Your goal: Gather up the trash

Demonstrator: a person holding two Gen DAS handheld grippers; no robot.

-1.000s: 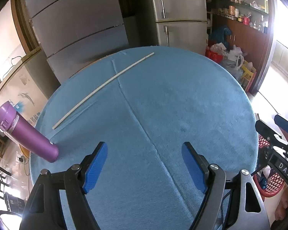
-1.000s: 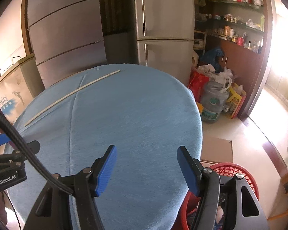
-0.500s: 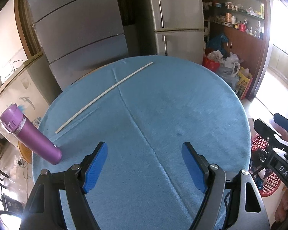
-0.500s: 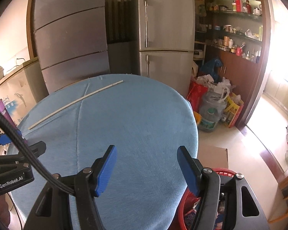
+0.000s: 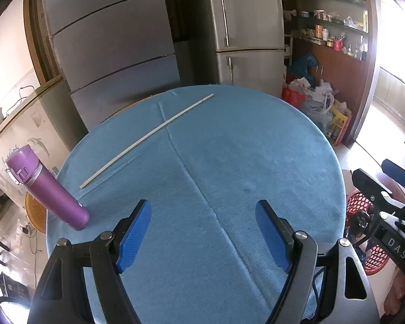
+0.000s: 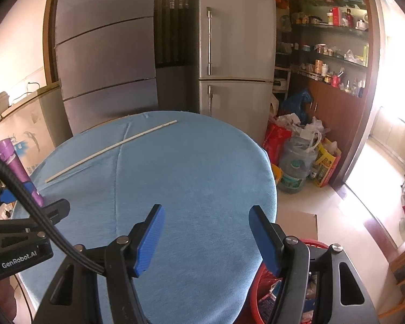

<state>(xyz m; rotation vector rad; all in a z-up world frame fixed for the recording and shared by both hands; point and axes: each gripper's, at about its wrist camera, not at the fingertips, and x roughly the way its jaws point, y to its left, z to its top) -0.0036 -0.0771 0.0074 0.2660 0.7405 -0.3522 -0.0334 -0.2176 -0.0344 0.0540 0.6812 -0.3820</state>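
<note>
A round table with a blue cloth point(image 5: 229, 162) fills both views. A long thin white stick point(image 5: 145, 137) lies across its far left part; it also shows in the right wrist view point(image 6: 110, 148). A red trash basket point(image 6: 272, 289) with wrappers in it stands on the floor by the table's right edge; it also shows in the left wrist view point(image 5: 364, 229). My left gripper point(image 5: 202, 232) is open and empty above the near part of the table. My right gripper point(image 6: 205, 237) is open and empty above the table's near right edge.
A purple bottle point(image 5: 48, 189) stands at the table's left edge. Two grey fridges point(image 6: 235, 54) stand behind the table. Bags and a water jug point(image 6: 297, 162) sit on the floor at the right, below shelves point(image 6: 329, 54) with jars.
Both grippers have drawn back and tilted up, so the table sits lower in each view and more of the room shows. Both stay open and empty.
</note>
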